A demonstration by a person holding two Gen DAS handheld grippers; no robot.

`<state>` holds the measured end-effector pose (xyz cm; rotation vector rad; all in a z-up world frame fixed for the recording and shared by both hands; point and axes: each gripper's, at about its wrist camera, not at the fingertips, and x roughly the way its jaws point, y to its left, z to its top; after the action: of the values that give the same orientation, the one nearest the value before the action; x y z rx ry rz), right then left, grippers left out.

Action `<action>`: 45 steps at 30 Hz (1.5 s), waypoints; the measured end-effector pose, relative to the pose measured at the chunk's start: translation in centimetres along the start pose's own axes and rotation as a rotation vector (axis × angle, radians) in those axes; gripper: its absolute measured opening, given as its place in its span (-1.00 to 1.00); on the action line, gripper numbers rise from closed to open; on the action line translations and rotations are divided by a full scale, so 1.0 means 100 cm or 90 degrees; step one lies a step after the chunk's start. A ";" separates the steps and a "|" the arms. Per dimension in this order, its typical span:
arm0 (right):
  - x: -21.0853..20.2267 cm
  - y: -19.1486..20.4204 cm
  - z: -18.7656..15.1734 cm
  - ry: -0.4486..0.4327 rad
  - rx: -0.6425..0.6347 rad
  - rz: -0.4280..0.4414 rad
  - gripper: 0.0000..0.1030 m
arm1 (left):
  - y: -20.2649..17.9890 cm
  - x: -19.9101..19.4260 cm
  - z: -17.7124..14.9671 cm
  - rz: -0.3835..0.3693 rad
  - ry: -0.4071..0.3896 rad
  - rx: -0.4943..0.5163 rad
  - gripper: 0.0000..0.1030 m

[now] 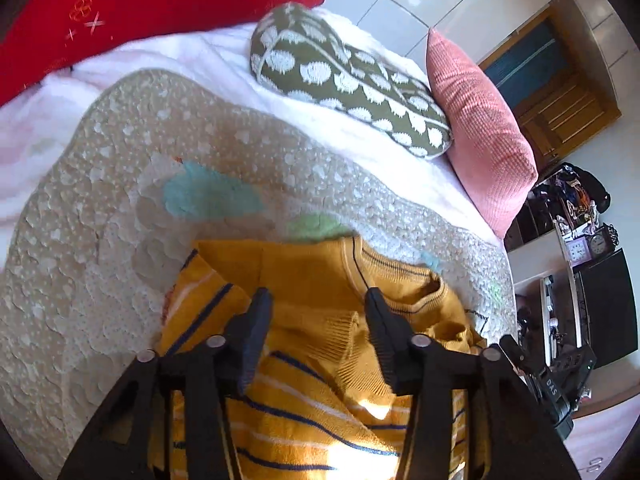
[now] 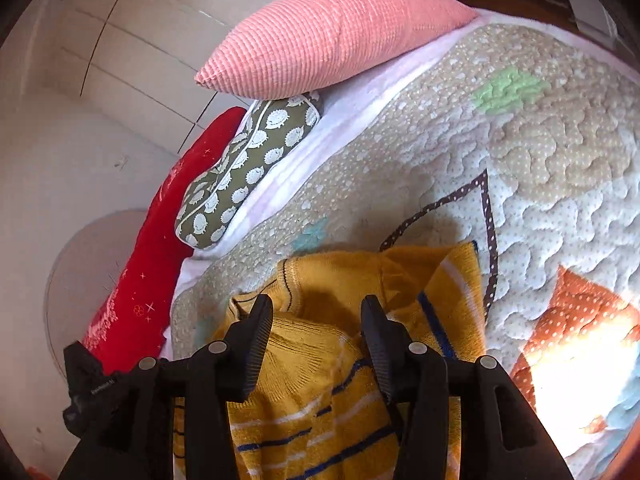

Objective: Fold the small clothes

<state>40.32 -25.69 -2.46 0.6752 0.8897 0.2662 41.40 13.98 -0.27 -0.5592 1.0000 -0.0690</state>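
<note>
Left gripper (image 1: 316,296) and right gripper (image 2: 316,304), each with black jaws parted and gripping nothing, poised above a mustard-yellow knitted sweater with navy and white stripes (image 1: 320,320), lying crumpled on a beige quilted bedspread (image 1: 120,200) near a pink ribbed cushion (image 2: 328,36).

Your left gripper (image 1: 316,296) tilts downward, its black fingers (image 1: 256,320) spread apart with nothing pinched between them. Your right gripper (image 2: 316,304) matches: tilted down, fingers parted.
</note>
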 end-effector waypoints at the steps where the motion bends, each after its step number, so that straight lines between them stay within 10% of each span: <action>1: -0.004 0.008 0.000 -0.002 -0.035 -0.015 -0.01 | 0.000 -0.006 0.003 0.014 -0.018 0.006 0.21; 11: 0.059 0.066 -0.034 0.144 -0.392 -0.146 0.16 | 0.009 0.011 -0.020 0.055 0.016 0.080 0.23; 14: 0.074 0.071 -0.045 0.186 -0.432 -0.156 -0.96 | 0.000 0.012 -0.030 0.029 0.012 0.151 0.23; 20: 0.073 0.067 -0.028 0.139 -0.416 -0.203 -0.97 | -0.027 0.010 -0.053 0.061 0.003 0.338 0.23; 25: 0.074 0.058 -0.003 0.103 -0.390 -0.253 -0.97 | -0.029 0.046 -0.057 0.230 0.017 0.415 0.23; 28: 0.071 0.054 0.005 0.115 -0.376 -0.221 -0.96 | -0.006 0.067 -0.046 0.260 0.057 0.360 -0.28; 31: 0.064 0.054 0.002 0.149 -0.359 -0.124 -0.68 | 0.020 0.073 -0.029 0.208 0.074 0.263 -0.31; 33: 0.065 0.055 -0.003 0.167 -0.357 -0.089 0.30 | 0.030 0.074 -0.025 0.176 0.075 0.222 -0.31; 34: 0.068 0.056 -0.008 0.176 -0.368 -0.084 0.36 | 0.033 0.074 -0.024 0.168 0.074 0.212 -0.31; 37: 0.089 0.052 -0.023 0.215 -0.404 -0.135 0.27 | 0.037 0.073 -0.024 0.163 0.072 0.209 -0.31; 39: 0.092 0.047 -0.030 0.238 -0.399 -0.122 -0.84 | 0.039 0.072 -0.023 0.154 0.074 0.197 -0.31; 45: 0.065 0.053 -0.004 0.122 -0.371 -0.172 -0.86 | 0.053 0.073 -0.017 0.117 0.079 0.110 -0.32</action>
<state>44.27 -18.32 -3.28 -0.0137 1.0133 0.3311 42.98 15.58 -9.12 -0.3070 1.1497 -0.0263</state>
